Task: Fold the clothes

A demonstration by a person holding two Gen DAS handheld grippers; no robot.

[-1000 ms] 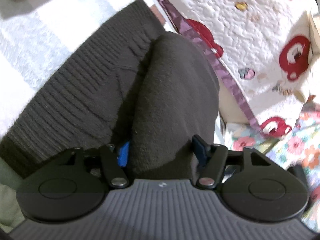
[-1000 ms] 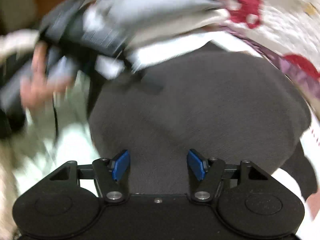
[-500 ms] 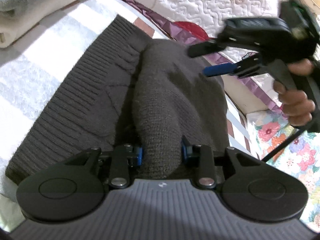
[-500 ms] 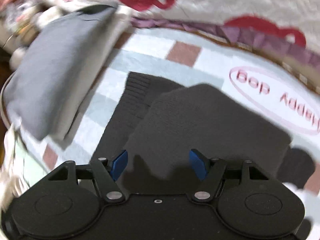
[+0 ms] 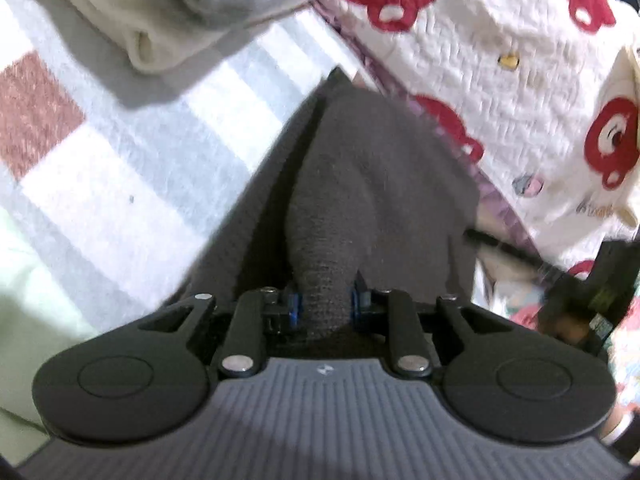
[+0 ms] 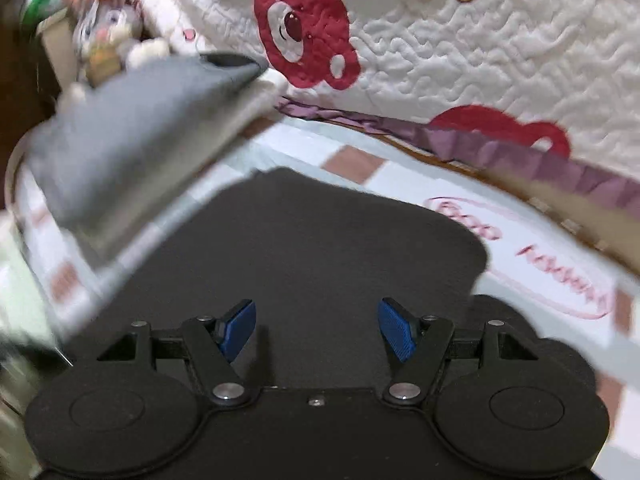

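Dark grey knit sweater (image 5: 360, 184), bunched, pinched by left gripper (image 5: 325, 307).

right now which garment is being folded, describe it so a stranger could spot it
On the checked bed sheet below the bear-print quilt lies a dark brown knit sweater. Unlike the grey and cream folded pile beside it, it is pinched in the left gripper.

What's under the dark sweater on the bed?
The dark sweater lies on a checked blanket of white, pale grey and brownish-pink squares with pink lettering. The part beneath the sweater is covered. The left gripper pinches a fold; the right gripper is open.
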